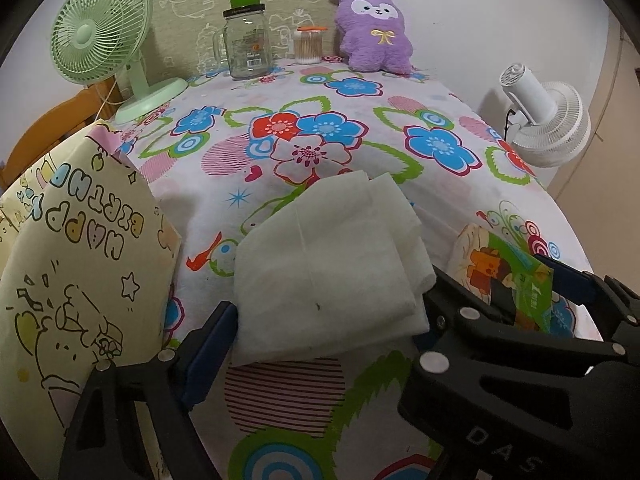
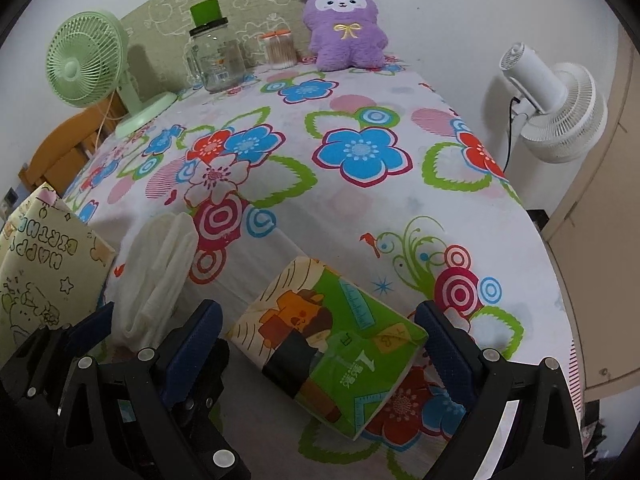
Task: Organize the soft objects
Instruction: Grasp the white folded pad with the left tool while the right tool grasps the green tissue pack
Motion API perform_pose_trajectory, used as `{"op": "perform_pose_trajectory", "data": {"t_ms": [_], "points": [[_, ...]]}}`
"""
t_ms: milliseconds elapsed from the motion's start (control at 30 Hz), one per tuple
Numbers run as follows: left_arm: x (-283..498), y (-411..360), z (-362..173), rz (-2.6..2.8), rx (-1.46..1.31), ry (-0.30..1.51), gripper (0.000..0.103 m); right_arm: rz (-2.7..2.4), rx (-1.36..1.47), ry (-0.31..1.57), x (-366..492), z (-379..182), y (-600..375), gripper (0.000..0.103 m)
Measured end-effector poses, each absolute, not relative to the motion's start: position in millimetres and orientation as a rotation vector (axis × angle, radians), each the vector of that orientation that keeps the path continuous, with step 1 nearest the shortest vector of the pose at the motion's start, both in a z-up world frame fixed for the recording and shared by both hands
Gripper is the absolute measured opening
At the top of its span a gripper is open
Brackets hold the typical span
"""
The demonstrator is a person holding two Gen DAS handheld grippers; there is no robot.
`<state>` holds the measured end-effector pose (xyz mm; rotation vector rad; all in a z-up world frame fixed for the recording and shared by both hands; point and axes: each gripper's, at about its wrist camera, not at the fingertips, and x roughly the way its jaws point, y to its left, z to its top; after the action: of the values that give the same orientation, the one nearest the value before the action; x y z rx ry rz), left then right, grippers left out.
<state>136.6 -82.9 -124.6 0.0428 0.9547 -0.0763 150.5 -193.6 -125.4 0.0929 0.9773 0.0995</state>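
Note:
A white folded cloth lies on the flowered tablecloth, and my left gripper is shut on it, one pad against each side edge. In the right wrist view the same cloth shows at the left beside one left finger. A green tissue pack with a cartoon print lies flat between the pads of my right gripper, which is open with small gaps on both sides. A purple plush toy sits upright at the table's far edge.
A yellow "Happy Birthday" gift bag stands at the left edge. At the back stand a green desk fan, a glass jar and a cotton swab tub. A white fan stands past the right table edge.

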Motion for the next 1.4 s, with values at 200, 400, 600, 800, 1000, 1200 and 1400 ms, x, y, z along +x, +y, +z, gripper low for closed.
{"op": "perform_pose_trajectory", "data": {"t_ms": [200,400,600,800,1000,1200,1400], "points": [[134.2,-84.1,-122.9,-0.101,0.045,0.945,0.076,0.089,0.079,0.968,148.3,-124.1,-194.0,0.088],[129.7,-89.5,-120.0,-0.152,0.047,0.946,0.048,0.092,0.064,0.962,146.5,-121.9,-191.0,0.088],[128.3,-91.1,-118.9,-0.153,0.042,0.947,0.028,0.098,0.059,0.939,140.6,-115.1,-193.1,0.088],[126.3,-91.5,-118.1,-0.163,0.042,0.957,0.013,0.095,0.065,0.928,134.9,-110.8,-195.5,0.088],[124.5,-89.3,-117.1,-0.152,0.038,0.967,0.013,0.102,0.071,0.914,128.9,-106.3,-195.4,0.088],[122.6,-88.3,-109.8,-0.12,0.04,0.932,0.055,0.097,0.076,0.895,127.7,-100.3,-200.2,0.088],[127.0,-89.3,-100.4,-0.091,0.043,0.897,0.082,0.105,0.084,0.875,131.4,-93.0,-204.1,0.088]]}}
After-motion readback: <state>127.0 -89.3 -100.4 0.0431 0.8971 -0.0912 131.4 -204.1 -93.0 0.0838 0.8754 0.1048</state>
